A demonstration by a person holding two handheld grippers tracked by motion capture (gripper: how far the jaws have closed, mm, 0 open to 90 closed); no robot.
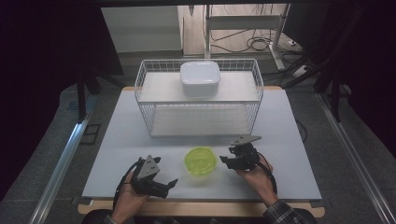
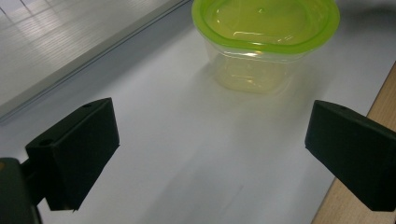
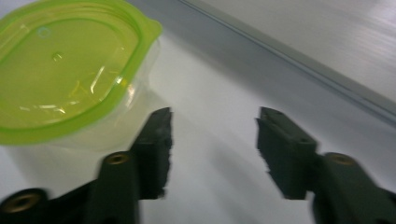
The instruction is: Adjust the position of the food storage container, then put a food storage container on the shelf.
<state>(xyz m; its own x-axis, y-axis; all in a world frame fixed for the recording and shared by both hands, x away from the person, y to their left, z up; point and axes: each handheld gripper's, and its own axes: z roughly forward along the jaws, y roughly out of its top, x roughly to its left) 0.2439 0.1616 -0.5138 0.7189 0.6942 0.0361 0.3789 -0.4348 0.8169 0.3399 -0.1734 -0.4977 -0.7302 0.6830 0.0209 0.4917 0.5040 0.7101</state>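
Right gripper view: the right gripper (image 3: 212, 140) has its two black jaws standing partly apart with only bare white tabletop between them; they hold nothing. Just off its left-hand jaw in that view sits the small clear plastic container with a lime-green snap-on lid (image 3: 70, 74), upright, lid facing up, apart from the pads. The lid is a rounded, nearly square shape, so no clear long axis can be told; a small tab at one corner points toward the far edge of the table.

In the left gripper view, the left gripper (image 2: 210, 154) has its jaws spread wide, empty, over the bare surface, and the container (image 2: 264, 37) stands well ahead of them.

In the high view, the container (image 1: 201, 161) stands on the white table top (image 1: 116, 154) near its front edge, between the left gripper (image 1: 163, 184) and the right gripper (image 1: 225, 161), closer to the right one. Behind it stands a white wire basket (image 1: 198, 100) with a white rounded square box (image 1: 200, 78) on its upper shelf.
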